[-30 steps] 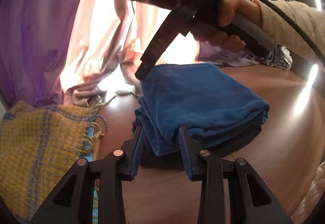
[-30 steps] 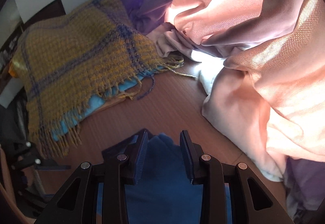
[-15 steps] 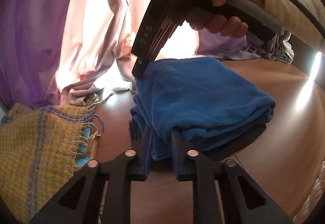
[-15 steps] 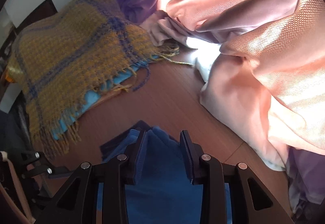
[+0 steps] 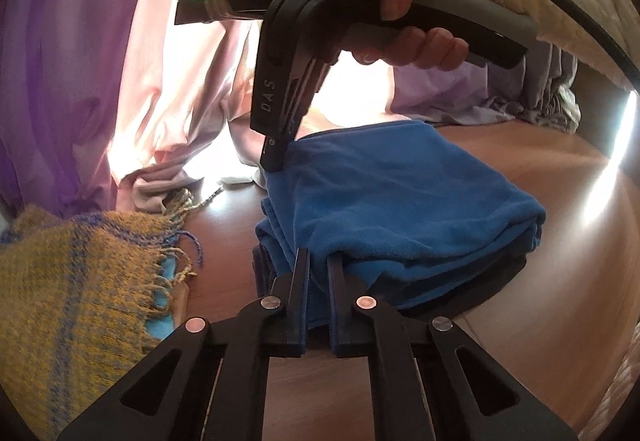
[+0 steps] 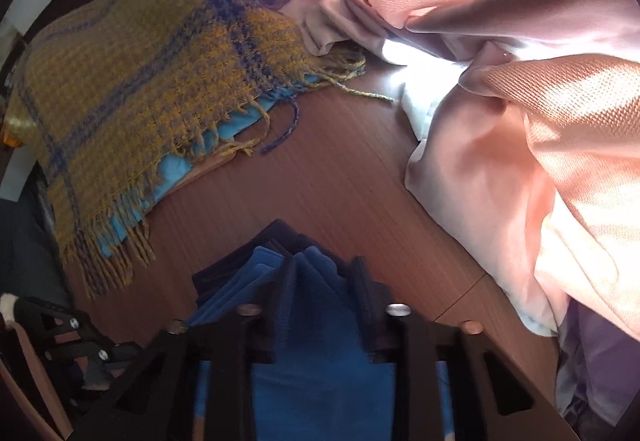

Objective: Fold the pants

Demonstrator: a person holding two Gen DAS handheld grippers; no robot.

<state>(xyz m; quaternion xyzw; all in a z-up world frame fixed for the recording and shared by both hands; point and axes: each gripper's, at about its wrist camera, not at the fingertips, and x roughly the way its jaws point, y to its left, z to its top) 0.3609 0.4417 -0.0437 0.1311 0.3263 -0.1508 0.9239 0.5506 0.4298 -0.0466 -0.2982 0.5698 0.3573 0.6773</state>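
The blue pants (image 5: 396, 201) lie folded in a thick stack on the brown wooden table (image 5: 560, 281). My left gripper (image 5: 318, 261) is shut on the stack's near left corner. My right gripper (image 5: 276, 161) comes down from above and pinches the far left corner. In the right wrist view the right gripper (image 6: 324, 273) has its jaws close around a ridge of the blue pants (image 6: 320, 321); the left gripper's frame (image 6: 72, 337) shows at the lower left.
A yellow and blue plaid blanket (image 5: 76, 293) with fringe lies to the left, also in the right wrist view (image 6: 140, 81). Pink curtains (image 5: 168, 61) and purple ones hang behind and spill onto the table (image 6: 520, 121). Grey cloth (image 5: 532, 109) lies at the far right.
My left gripper has closed from open onto the near corner of the pants. My right gripper has closed on the far corner, and fabric now bunches up between its fingers.
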